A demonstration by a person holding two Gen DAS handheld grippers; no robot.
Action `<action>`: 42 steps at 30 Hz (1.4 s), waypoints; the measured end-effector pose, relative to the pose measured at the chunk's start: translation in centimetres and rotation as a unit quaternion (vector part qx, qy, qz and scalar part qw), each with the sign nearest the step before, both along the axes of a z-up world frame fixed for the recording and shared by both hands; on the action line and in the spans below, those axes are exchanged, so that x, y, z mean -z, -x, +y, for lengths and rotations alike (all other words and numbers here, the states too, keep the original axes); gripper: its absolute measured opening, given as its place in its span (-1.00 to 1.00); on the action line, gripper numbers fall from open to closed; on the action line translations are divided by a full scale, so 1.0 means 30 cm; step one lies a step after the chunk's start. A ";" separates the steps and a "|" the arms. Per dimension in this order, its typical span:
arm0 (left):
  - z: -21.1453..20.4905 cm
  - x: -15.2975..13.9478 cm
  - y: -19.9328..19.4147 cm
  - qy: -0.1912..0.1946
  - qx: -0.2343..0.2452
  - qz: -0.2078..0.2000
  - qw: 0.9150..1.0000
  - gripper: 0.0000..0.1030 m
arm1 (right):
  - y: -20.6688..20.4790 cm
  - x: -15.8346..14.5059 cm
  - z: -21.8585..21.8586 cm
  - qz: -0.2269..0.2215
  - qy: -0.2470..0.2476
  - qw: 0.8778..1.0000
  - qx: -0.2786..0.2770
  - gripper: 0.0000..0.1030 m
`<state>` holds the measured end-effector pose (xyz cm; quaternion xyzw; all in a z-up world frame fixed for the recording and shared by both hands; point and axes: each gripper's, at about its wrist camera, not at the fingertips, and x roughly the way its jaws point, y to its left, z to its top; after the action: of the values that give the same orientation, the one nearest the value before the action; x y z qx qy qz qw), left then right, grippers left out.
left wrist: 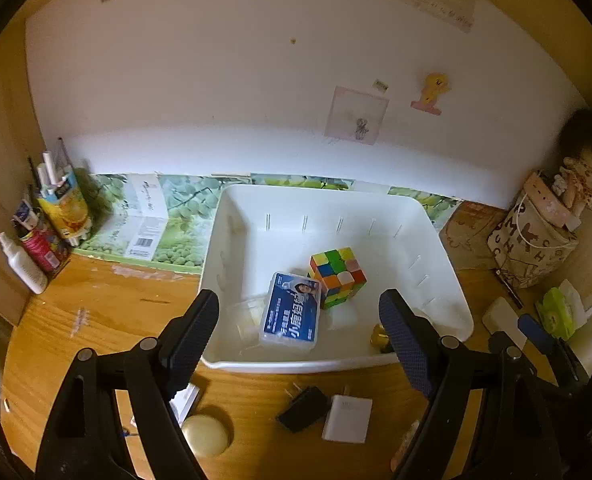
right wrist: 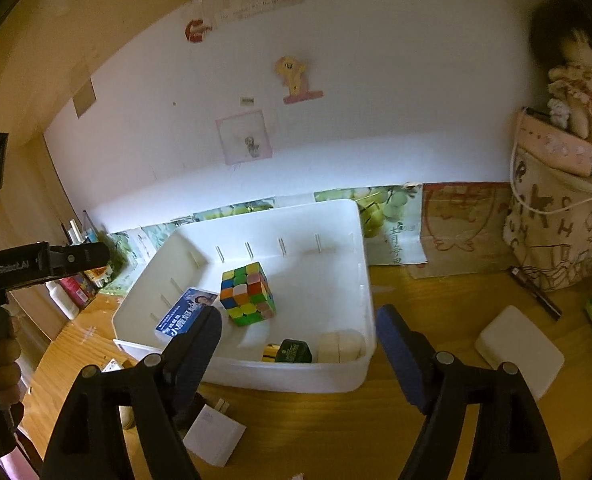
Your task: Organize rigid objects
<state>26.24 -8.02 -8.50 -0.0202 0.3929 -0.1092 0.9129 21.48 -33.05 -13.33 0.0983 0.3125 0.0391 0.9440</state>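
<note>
Wooden desk [left wrist: 103, 320] against a white wall carries a white plastic bin [left wrist: 448, 304], and both grippers hang above its near rim with jaws spread wide and nothing between them. Inside the bin a multicoloured puzzle cube [left wrist: 338, 276] sits just beside a clear flat box with a blue label [left wrist: 291, 312].

Only the right wrist view shows the bin's near right corner, where a dark green box [right wrist: 293, 351], a gold item touching it and a pale round block [right wrist: 342, 346] lie.

Only the left wrist view shows a black plug adapter [left wrist: 302, 408] and a cream round disc [left wrist: 205, 434] on the desk before the bin. A white square charger [right wrist: 213, 436] appears in both.

The left gripper [left wrist: 300, 320] and right gripper [right wrist: 298, 340] hold nothing.
</note>
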 end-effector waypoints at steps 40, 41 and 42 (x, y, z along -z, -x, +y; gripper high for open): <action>0.010 0.150 0.384 -0.055 0.019 0.131 0.990 0.64 | 0.489 0.132 -0.062 0.027 -0.017 0.999 -0.015 0.56; 0.002 0.159 0.379 -0.058 0.023 0.138 0.989 0.64 | 0.492 0.141 -0.056 0.032 -0.016 0.999 -0.019 0.56; -0.002 0.166 0.374 -0.060 0.026 0.144 0.987 0.64 | 0.494 0.152 -0.049 0.038 -0.015 0.999 -0.024 0.56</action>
<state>15.01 -8.07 -13.47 0.0299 0.5262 -0.1052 0.8433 6.66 -34.52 -17.89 0.1061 0.3495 0.0625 0.9288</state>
